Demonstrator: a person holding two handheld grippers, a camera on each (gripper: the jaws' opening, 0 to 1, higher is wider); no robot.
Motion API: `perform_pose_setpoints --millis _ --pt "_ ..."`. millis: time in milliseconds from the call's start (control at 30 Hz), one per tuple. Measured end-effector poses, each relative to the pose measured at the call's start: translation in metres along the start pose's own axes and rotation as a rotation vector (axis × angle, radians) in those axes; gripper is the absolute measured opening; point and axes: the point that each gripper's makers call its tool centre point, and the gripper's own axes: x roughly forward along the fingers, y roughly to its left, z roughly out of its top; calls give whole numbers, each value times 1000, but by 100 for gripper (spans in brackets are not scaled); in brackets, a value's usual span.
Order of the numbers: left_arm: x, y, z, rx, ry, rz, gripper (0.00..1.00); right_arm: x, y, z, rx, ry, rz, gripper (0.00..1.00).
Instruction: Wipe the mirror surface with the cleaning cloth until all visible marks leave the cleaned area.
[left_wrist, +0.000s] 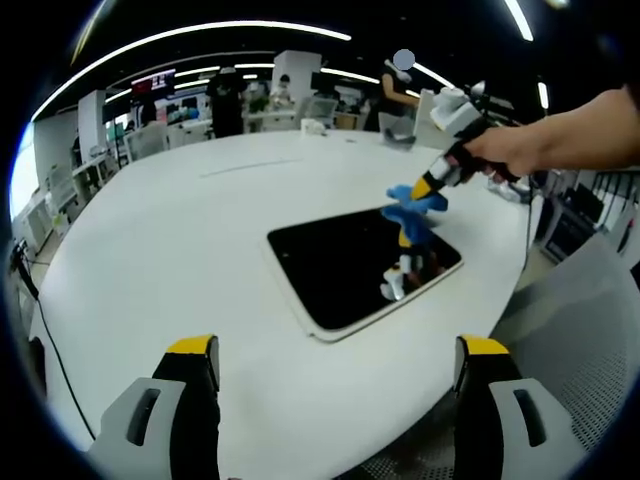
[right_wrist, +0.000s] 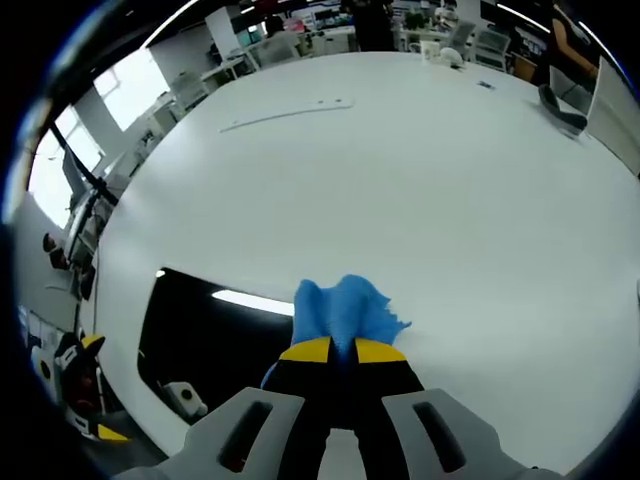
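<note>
The mirror (left_wrist: 360, 265) lay flat on the white tabletop (left_wrist: 200, 250), a dark rounded-corner slab with a pale rim, close to the tabletop's near edge in the left gripper view. Up at its far corner, the right gripper (left_wrist: 428, 186) came in from the right, held by a person's hand (left_wrist: 505, 150), its yellow-tipped jaws clenched on the blue cleaning cloth (left_wrist: 415, 205), and the cloth sat right at the mirror's edge, its blue shape doubled in the glass below. Down low in that same view, the left gripper (left_wrist: 335, 365) hung short of the mirror with its jaws spread wide apart, nothing between them, only bare tabletop ahead. Over to the right gripper view: the jaws of the right gripper (right_wrist: 333, 349) were pressed together with the cleaning cloth (right_wrist: 345, 308) bunched out in front of them, and the cloth rested where the mirror (right_wrist: 210, 330) met the white tabletop (right_wrist: 420, 170). The glass there showed dark, with a bright strip of ceiling light reflected across it. Behind it all, desks, chairs and people stood at the far side of an open office.
</note>
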Motion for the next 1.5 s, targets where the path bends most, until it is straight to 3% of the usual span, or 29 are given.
perform_pose_setpoints --millis 233,433,567,633,733,800,933,1033,1100,1200,1500 --pt "1 -1 -1 15 8 -3 98 5 5 5 9 6 10 1" --pt "0 6 -4 10 25 28 99 11 10 -4 26 40 25 1" --pt "1 6 -3 51 29 29 99 10 15 -7 39 44 32 1" --pt "1 6 -3 41 24 31 99 10 17 -6 -12 47 21 1" --pt "1 4 -1 60 5 20 99 12 22 -5 -10 47 26 1" --pt "0 6 -2 25 11 27 99 10 22 -6 -23 39 6 1" --pt "6 -15 -1 90 23 -72 99 10 22 -7 18 38 -25 1" --pt "8 -14 -6 53 54 -62 99 10 22 -6 -13 40 -40 1" --pt "8 -21 -9 114 74 -98 99 10 23 -7 -27 34 -55 1" --pt "7 -20 -4 122 56 -83 98 9 24 -6 -88 31 -76 1" --pt "4 -12 1 108 23 -48 98 9 25 -6 -48 28 -77 1"
